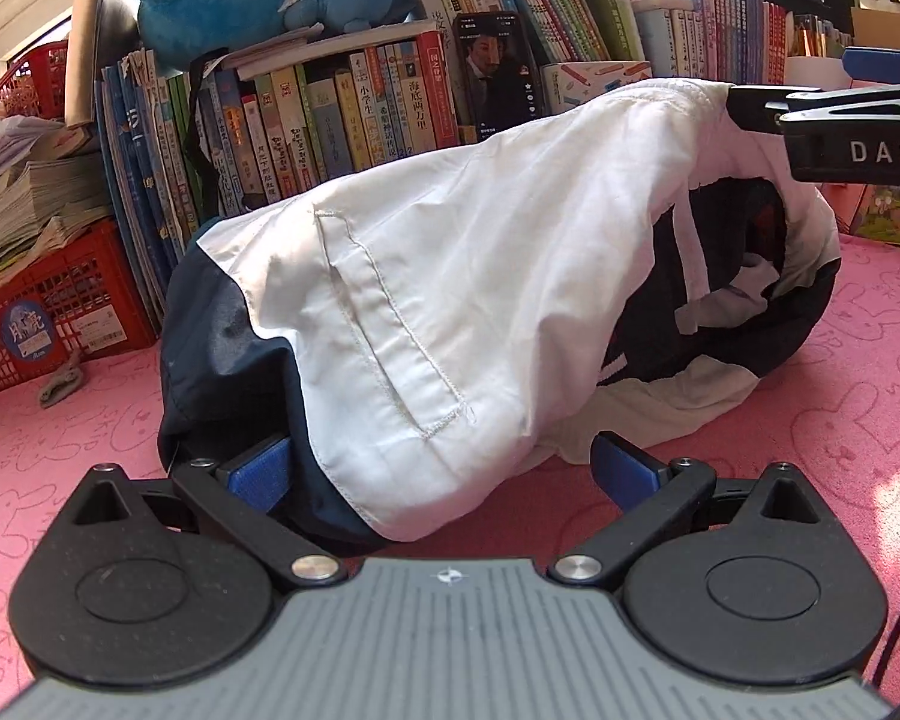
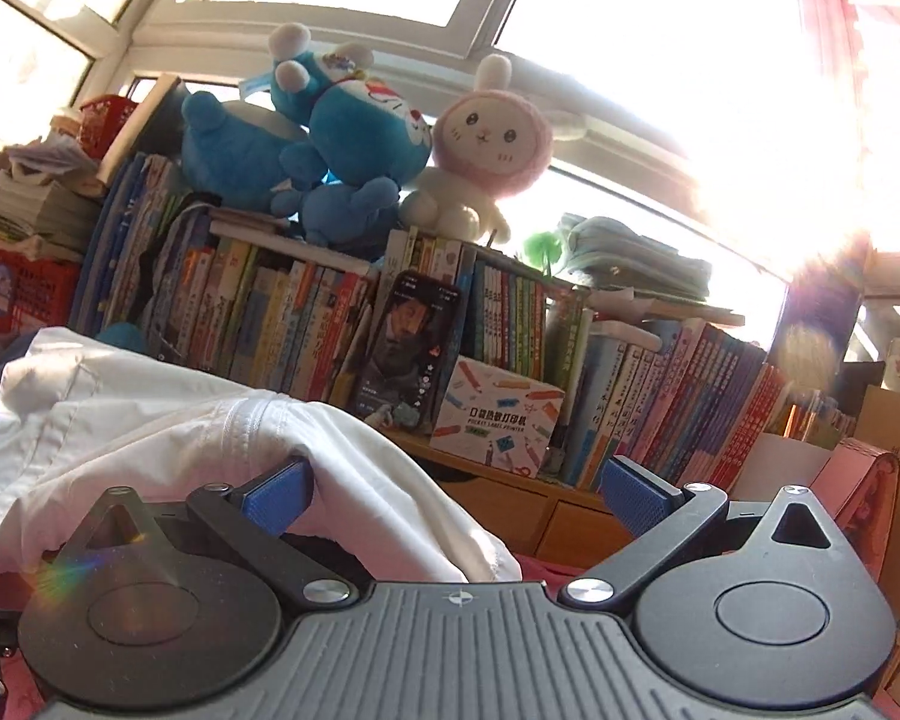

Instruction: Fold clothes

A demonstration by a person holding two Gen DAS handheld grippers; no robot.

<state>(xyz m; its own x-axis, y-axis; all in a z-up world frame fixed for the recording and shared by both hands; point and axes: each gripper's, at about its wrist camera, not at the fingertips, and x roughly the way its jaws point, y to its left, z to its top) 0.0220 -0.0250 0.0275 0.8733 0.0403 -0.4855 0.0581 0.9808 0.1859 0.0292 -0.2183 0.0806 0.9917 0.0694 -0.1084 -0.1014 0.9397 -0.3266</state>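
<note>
Between both grippers' wide jaws, left (image 1: 441, 471) and right (image 2: 456, 495), drapes the white-navy garment (image 1: 450, 276).

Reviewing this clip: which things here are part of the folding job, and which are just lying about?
Part of the job: jacket, left gripper, right gripper, both open around the cloth.

Lying about: books, phone, blue plush toys, pink rabbit toy, red crate, printer box.

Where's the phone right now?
In both views, the phone leans upright against the books, behind the jacket, left of a white box.
</note>
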